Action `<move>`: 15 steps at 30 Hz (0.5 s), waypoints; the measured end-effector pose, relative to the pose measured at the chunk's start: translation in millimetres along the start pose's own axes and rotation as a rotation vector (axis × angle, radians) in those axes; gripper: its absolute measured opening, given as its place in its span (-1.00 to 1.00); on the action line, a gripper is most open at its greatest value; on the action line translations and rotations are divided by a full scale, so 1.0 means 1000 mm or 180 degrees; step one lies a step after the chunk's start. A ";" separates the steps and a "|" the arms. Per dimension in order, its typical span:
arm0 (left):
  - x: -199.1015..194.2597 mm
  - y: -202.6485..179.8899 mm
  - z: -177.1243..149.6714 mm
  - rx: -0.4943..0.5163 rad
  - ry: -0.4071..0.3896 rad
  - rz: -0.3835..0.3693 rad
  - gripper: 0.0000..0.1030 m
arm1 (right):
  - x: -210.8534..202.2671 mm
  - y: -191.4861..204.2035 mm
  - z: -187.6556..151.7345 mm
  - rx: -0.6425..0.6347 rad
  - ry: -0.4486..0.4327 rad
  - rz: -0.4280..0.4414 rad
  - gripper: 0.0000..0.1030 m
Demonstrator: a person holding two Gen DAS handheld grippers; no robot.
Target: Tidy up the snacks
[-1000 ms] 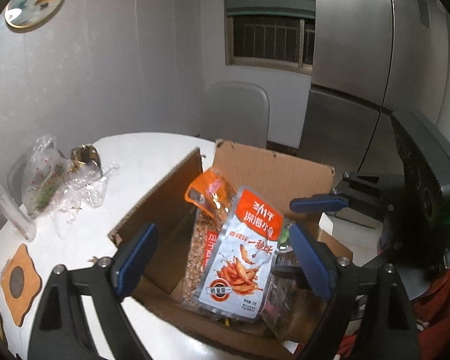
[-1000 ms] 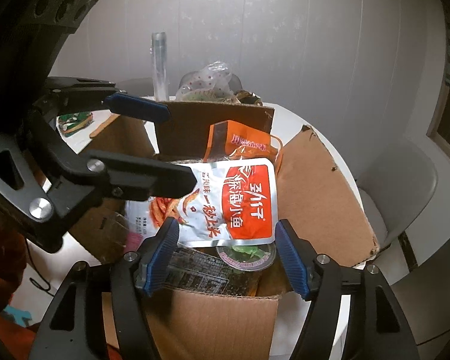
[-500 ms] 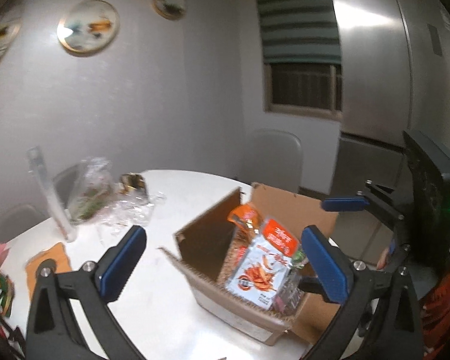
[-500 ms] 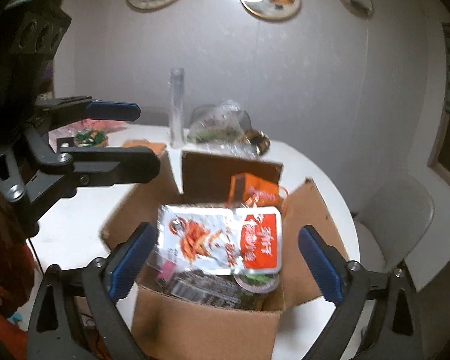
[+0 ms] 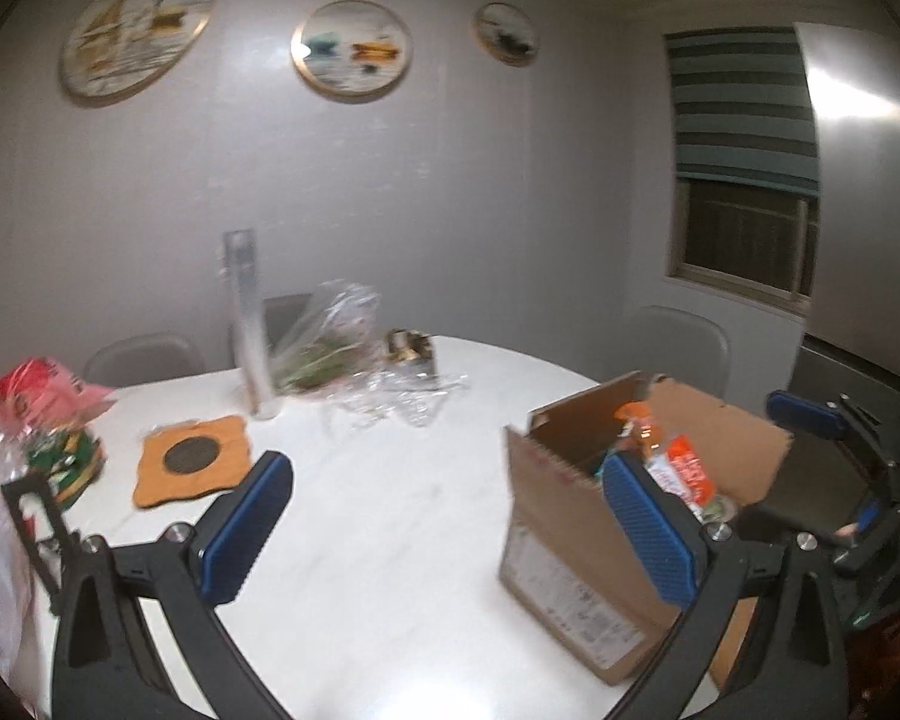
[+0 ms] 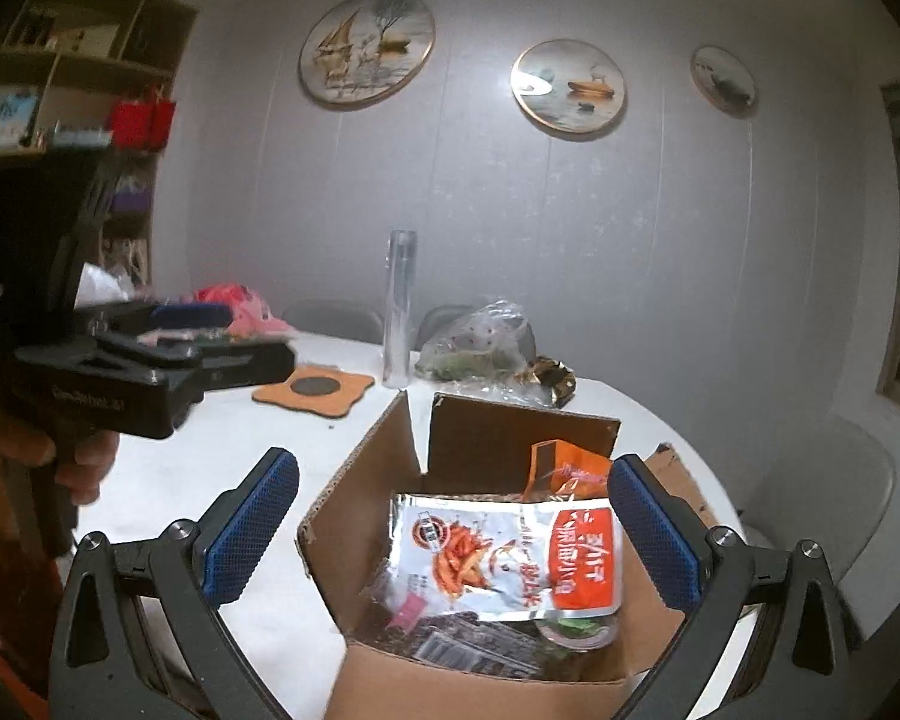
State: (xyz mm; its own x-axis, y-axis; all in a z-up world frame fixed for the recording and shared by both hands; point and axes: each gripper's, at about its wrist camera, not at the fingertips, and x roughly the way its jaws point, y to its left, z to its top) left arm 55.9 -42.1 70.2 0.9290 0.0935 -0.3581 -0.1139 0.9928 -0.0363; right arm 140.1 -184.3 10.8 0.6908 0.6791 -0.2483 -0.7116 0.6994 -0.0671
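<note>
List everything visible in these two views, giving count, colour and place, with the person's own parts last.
cardboard box: one, brown, open, on table's near right
silver snack packet: one, silver and orange, on top inside box
orange packet: one, upright behind it
table: one, white
coaster: one, orange, dark centre
clear tube: one, upright
plastic bags: clear, table's far side
wall plates: three
left gripper: blue fingers, open
right gripper: blue fingers, open, above box

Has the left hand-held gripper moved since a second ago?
Yes. The left hand-held gripper has pulled back and swung left: the box, earlier between its fingers, now sits at the right behind its right finger.
</note>
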 end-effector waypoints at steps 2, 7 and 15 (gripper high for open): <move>0.000 0.005 -0.005 -0.0031 0.0014 0.0069 0.99 | 0.005 -0.003 -0.002 0.0052 -0.0037 0.0031 1.00; 0.001 0.007 -0.013 -0.0034 0.0049 0.0173 0.99 | 0.007 -0.007 -0.006 0.0179 -0.0012 0.0086 1.00; 0.005 0.007 -0.012 -0.0039 0.0072 0.0159 0.99 | 0.007 -0.008 -0.007 0.0177 0.0042 0.0131 1.00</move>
State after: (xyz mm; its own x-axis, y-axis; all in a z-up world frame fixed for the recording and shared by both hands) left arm 55.1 -35.3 57.0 0.9139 0.1411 -0.3806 -0.1644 0.9860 -0.0292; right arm 149.6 -186.6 2.8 0.6592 0.7047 -0.2625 -0.7308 0.6826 -0.0028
